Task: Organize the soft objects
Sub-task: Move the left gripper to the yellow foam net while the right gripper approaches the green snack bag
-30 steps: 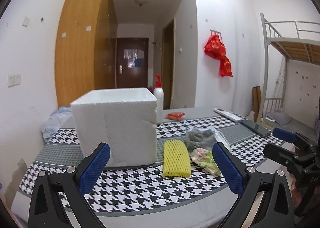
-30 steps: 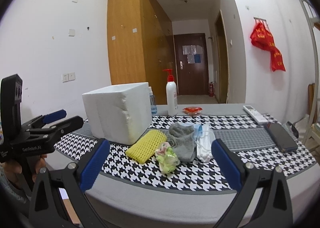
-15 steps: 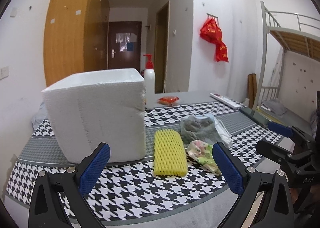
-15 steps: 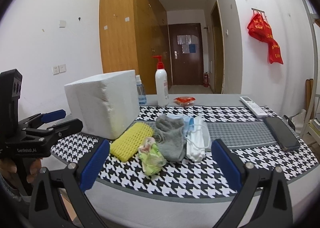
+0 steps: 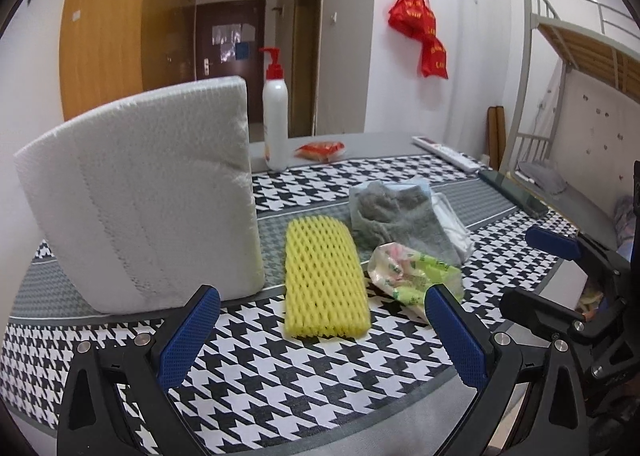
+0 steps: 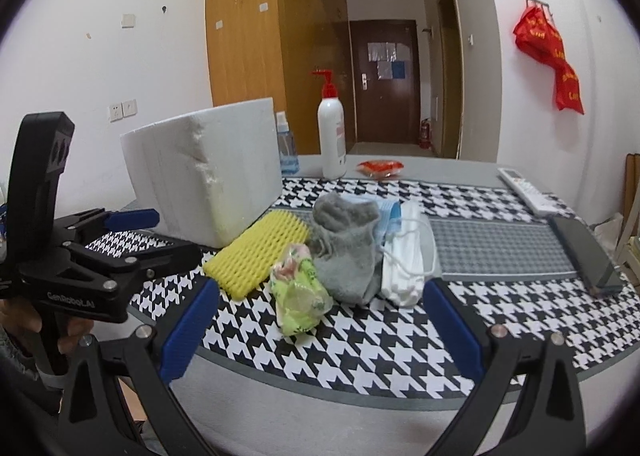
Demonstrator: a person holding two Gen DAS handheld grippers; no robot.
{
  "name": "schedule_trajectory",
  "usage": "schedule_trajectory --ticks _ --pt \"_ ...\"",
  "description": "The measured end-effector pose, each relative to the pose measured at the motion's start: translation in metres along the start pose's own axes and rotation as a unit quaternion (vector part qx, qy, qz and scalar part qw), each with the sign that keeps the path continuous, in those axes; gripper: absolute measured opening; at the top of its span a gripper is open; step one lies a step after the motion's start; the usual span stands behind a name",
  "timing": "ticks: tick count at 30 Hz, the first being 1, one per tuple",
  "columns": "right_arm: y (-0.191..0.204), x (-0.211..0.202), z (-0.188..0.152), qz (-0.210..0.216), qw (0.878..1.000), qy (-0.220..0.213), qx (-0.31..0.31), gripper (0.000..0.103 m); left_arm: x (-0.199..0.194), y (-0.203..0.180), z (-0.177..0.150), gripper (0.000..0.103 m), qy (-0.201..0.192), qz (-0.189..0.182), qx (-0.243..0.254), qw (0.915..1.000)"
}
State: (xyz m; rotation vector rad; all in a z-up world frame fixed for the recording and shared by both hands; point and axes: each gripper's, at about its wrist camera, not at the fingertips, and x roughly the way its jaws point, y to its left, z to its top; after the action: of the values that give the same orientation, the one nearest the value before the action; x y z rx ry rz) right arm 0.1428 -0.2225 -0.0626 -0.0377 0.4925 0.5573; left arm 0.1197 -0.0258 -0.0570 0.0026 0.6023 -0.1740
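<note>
Yellow foam netting (image 5: 324, 276) lies flat at the centre of the left wrist view, on the houndstooth tablecloth (image 5: 320, 368), just beside the white foam box (image 5: 144, 207) at centre left. To its right sit a crumpled green-patterned wrapper (image 5: 412, 276), a grey sock (image 5: 396, 215) and, partly hidden behind the sock, white face masks (image 5: 452, 223).

Left gripper (image 5: 320, 336): jaws spread wide, empty, low in the frame and aimed at the netting. Right gripper (image 6: 320, 332): jaws likewise wide and empty, facing the wrapper and sock at the centre of its view.

Progress, as judged: nothing appears sorted. All four soft items rest in a loose cluster outside the box, so every pick and placement remains.

Differences between views: the right wrist view shows the masks (image 6: 404, 256) plainly, with a blue mask (image 6: 388, 211) beneath the sock, a small blue bottle (image 6: 286, 147) behind the box, and a hand gripping the left tool at lower left. The left wrist view alone shows the bunk bed (image 5: 576, 55) at upper right. Neither view reveals the inside of the box.
</note>
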Motion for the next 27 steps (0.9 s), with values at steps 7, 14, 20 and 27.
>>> schedule_trajectory --ticks 7,14,20,27 --pt "-0.006 0.014 -0.007 0.009 1.0 0.017 0.008 0.103 0.022 0.002 0.0 0.102 0.034 -0.004 -0.007 0.9994" --pt "-0.01 0.018 -0.01 0.006 1.0 0.024 0.012 0.103 0.041 0.002 -0.001 0.095 0.05 0.005 -0.002 0.9988" --pt "-0.007 0.022 -0.005 0.021 0.999 0.025 0.006 0.103 0.055 0.004 -0.002 0.081 0.073 -0.005 -0.016 0.9972" --pt "-0.003 0.032 -0.003 0.026 0.999 0.039 -0.003 0.103 0.059 0.004 -0.002 0.065 0.082 -0.01 -0.014 0.9965"
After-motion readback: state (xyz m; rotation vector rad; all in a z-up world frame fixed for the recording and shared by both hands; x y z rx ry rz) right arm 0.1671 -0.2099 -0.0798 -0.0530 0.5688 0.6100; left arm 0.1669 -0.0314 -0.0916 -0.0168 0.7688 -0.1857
